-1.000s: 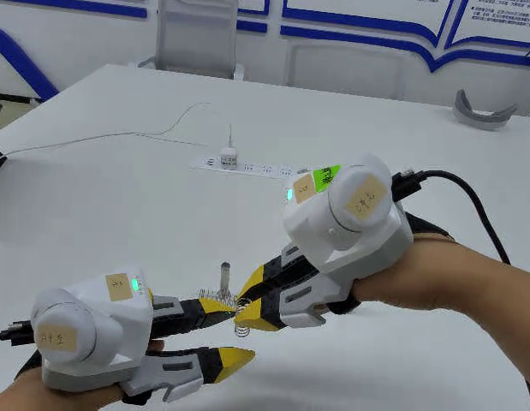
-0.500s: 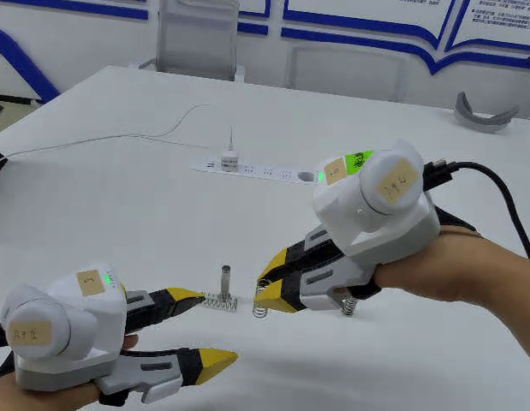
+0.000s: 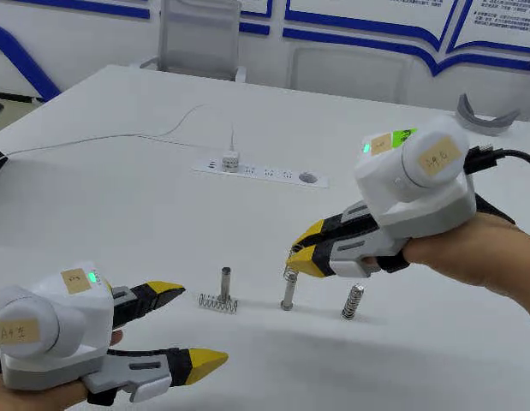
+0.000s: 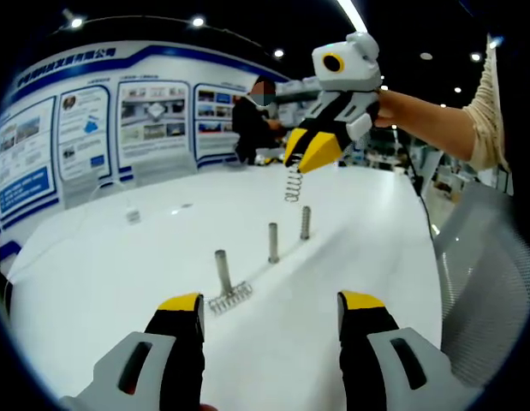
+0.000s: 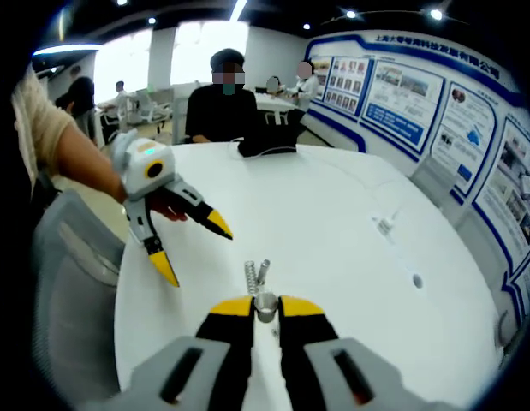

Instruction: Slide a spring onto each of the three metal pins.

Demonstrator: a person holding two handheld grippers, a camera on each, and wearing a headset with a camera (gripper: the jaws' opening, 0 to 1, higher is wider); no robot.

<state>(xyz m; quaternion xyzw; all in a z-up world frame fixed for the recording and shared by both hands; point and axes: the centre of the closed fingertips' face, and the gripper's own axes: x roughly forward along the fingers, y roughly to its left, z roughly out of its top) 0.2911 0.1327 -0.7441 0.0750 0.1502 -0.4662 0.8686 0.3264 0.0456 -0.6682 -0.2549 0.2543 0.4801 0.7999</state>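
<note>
- The held spring [image 4: 292,181] hangs upright from my right gripper [image 3: 302,257]. Its fingers are pressed together on the top coils.
- The spring's lower end sits right at the top of the middle pin [image 3: 288,295]. I cannot tell whether the first coil has caught over the tip.
- I'd keep the spring's axis in line with the middle pin and come straight down. I see nothing fixing that pin to the desk [image 3: 119,197], so a sideways nudge may tip it.
- I'd pinch lightly, since squashed coils would likely bind on the shaft. I'd let go only once several coils surround the pin, so the spring drops by itself.
- On my right gripper's side of the middle pin, the dressed pin [image 3: 353,301] already wears its spring.
- On the other side stands the bare pin [image 3: 224,281], with the loose spring [image 3: 217,301] lying on its side at its foot. That one comes next.
- My left gripper [image 3: 202,323] hovers beyond the bare pin from the middle pin, fingers spread and holding nothing. It is best kept clear of both.
- The power strip [image 3: 260,171] lies well beyond the middle pin, out of the way.
</note>
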